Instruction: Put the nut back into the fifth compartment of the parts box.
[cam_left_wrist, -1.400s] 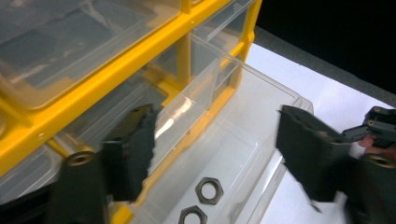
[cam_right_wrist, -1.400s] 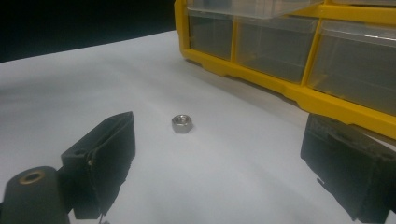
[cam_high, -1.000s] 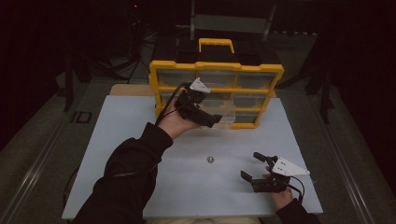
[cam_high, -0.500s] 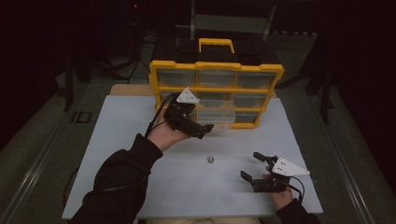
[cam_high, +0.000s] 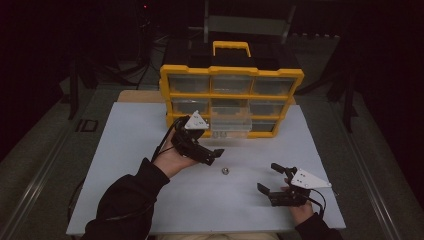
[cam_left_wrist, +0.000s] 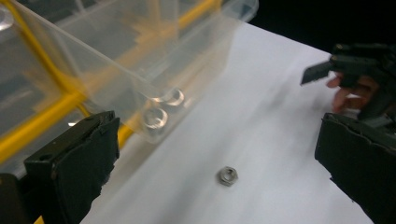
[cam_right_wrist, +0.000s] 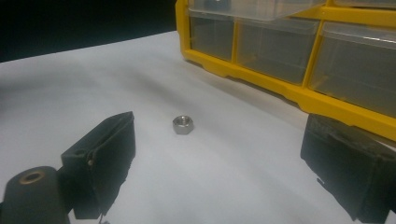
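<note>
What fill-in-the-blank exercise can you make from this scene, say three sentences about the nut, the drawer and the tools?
1. The small metal nut lies on the ____ table, held by neither tool.
2. One clear drawer of the yellow organizer stands pulled ____.
3. Both the left tool and the right tool have their jaws ____.

Missing words: white; out; open
</note>
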